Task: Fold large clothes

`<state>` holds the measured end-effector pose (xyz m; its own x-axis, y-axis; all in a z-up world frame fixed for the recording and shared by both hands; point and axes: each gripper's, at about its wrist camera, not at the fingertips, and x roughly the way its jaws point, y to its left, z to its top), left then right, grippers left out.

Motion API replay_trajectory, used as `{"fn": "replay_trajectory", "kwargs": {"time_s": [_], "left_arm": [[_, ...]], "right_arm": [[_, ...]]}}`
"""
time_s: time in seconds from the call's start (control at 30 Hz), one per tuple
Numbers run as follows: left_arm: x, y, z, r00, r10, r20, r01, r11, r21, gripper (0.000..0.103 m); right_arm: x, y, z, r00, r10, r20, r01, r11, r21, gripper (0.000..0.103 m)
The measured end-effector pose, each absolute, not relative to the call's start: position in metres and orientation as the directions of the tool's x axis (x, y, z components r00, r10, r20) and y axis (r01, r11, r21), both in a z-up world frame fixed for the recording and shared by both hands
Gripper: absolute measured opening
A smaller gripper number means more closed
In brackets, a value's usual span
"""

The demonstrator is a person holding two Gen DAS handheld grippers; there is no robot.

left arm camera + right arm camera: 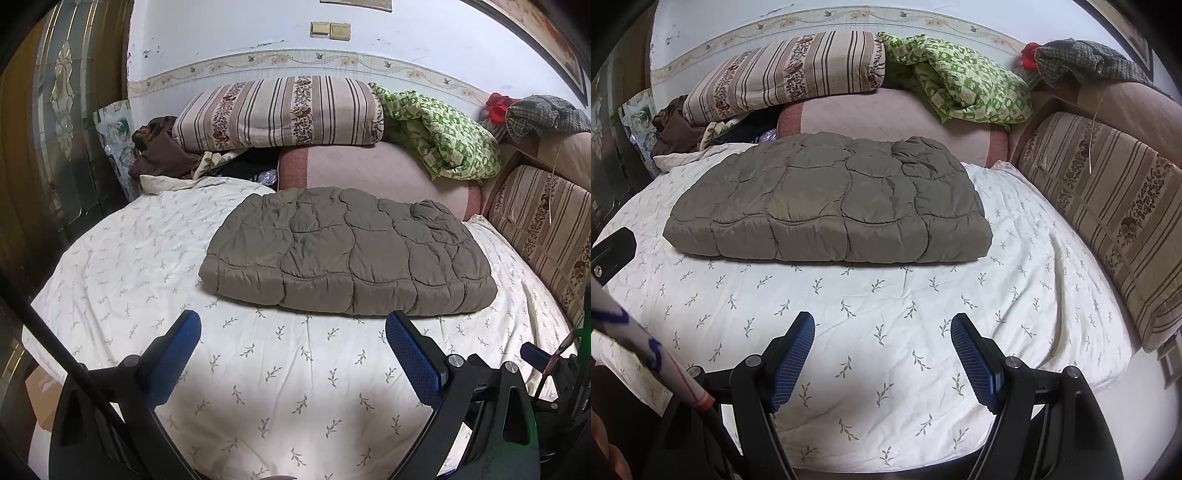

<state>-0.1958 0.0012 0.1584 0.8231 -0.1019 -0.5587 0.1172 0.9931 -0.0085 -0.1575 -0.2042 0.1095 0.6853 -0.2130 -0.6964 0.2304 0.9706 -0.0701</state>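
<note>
Blue-padded fingers (173, 354) of the left gripper (293, 354) are the closest thing in the left wrist view, spread wide and holding nothing, just hanging over the white bedsheet with little green sprig prints (258, 369). Same deal on the other side: the right gripper (882, 354) has its fingers parted too, a bit less wide I'd say, and empty. The thing to fold is the puffy olive-brown quilted garment (347, 251), which sits on the bed straight ahead of both grippers, apart from them with a strip of bare sheet between. It already looks folded down into a fat rectangular slab, so my guess is the job is pretty far along, maybe one more fold or done. Its long axis runs left to right across both views, near edge facing the grippers. In the left view it sits a little right of centre, in the right view (827, 206) a little left of centre, so it's basically between the two and neither is clearly nearer. Behind it there's a striped floral folded quilt (277, 114) and a crumpled green-and-white patterned blanket (439, 136) against the wall.
</note>
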Motion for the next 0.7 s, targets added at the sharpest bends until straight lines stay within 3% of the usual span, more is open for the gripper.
{"fn": "replay_trajectory", "kwargs": {"time_s": [0.7], "left_arm": [[-0.1932, -0.0080, 0.1493, 0.809, -0.103, -0.579, 0.141, 0.990, 0.021, 0.100]], "right_arm": [[-0.1546, -0.2065, 0.1069, 0.677, -0.229, -0.700, 0.252, 0.965, -0.072, 0.081]]}}
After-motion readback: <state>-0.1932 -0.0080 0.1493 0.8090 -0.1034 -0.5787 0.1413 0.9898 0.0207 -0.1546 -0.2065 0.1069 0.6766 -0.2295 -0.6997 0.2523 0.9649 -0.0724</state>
